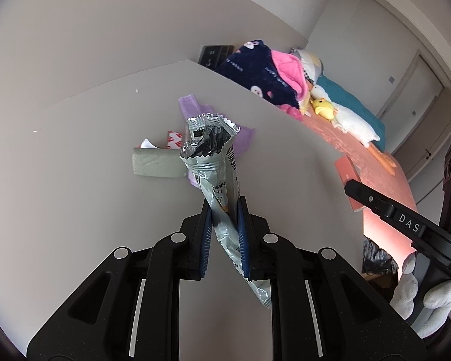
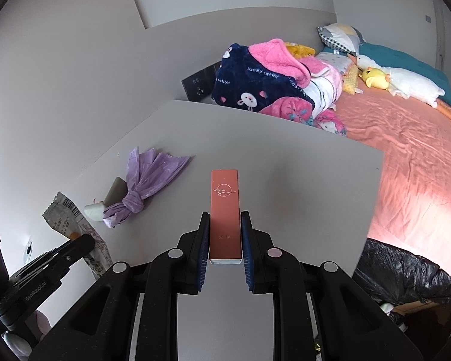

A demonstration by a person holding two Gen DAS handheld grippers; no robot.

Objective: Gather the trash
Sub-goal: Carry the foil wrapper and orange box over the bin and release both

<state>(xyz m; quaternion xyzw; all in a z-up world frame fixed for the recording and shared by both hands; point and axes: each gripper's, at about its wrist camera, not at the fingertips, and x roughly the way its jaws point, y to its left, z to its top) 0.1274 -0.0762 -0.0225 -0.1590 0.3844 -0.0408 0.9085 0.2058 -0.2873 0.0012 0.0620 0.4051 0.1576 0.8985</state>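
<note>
Presently the left gripper [image 1: 224, 222] pinches the foil wrapper [image 1: 216, 180] aloft for binning, while the right gripper [image 2: 225, 234] fingers flank the red box [image 2: 224, 210], contact unclear

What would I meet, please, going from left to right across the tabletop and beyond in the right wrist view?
Left gripper holding the silver wrapper → knotted purple bag → orange box between the right gripper fingers → black-lined trash bin.
</note>
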